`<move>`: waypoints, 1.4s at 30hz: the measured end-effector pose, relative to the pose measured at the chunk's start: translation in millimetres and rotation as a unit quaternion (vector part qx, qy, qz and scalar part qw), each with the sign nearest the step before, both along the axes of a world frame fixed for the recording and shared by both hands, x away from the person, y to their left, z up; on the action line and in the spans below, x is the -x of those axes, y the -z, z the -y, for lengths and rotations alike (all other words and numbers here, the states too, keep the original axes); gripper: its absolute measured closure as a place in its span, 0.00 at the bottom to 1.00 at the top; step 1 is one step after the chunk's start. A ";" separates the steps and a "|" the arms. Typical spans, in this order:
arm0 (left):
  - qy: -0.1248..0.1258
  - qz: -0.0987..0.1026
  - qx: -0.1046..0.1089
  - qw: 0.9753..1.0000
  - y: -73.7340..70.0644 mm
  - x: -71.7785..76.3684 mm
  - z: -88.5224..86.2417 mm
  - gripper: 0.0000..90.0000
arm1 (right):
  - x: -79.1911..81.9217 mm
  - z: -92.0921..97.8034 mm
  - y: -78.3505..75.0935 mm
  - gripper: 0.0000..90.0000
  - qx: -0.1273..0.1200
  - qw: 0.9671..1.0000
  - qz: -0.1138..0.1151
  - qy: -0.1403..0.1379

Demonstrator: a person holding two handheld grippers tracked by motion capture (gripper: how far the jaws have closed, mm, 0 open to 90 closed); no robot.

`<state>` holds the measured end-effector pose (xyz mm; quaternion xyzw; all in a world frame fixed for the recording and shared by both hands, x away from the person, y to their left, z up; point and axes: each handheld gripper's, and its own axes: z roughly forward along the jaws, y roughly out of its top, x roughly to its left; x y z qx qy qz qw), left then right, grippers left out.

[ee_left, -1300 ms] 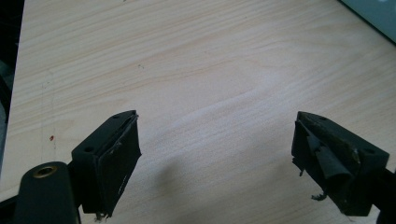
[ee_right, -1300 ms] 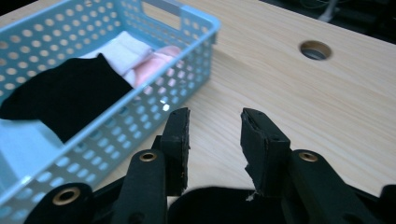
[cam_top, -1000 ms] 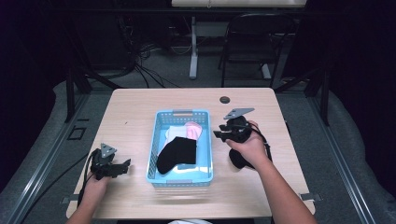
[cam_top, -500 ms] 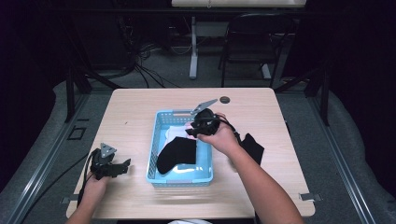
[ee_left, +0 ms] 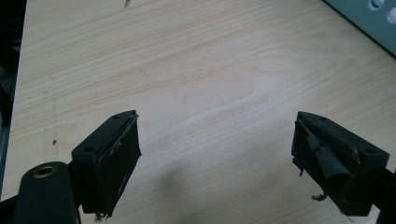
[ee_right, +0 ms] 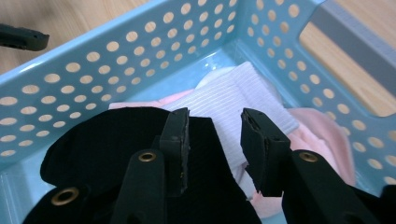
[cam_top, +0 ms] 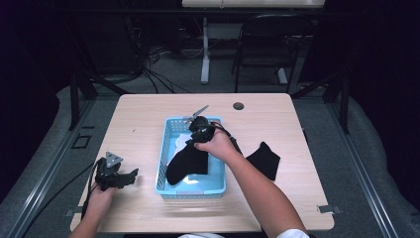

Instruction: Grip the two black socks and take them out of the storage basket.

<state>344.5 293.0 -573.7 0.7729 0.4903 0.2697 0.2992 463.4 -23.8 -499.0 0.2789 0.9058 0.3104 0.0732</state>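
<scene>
A light wooden surface carries a pale blue perforated basket near its middle. Inside the basket lies a black sock, stretched from the centre toward the near left corner, over white cloth and pink cloth. A second black sock lies flat on the surface just right of the basket. The right tool hangs inside the basket's far end, its jaws partly open with a narrow gap, poised over the edge of the black sock and the white cloth, holding nothing. The left tool rests at the surface's near left, well apart from the basket, jaws wide open and empty.
</scene>
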 end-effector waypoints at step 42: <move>0.001 -0.001 -0.002 1.000 0.0 0.0 0.4 0.17 | 34.2 -5.2 -31.1 0.96 -0.002 0.998 0.014 -0.060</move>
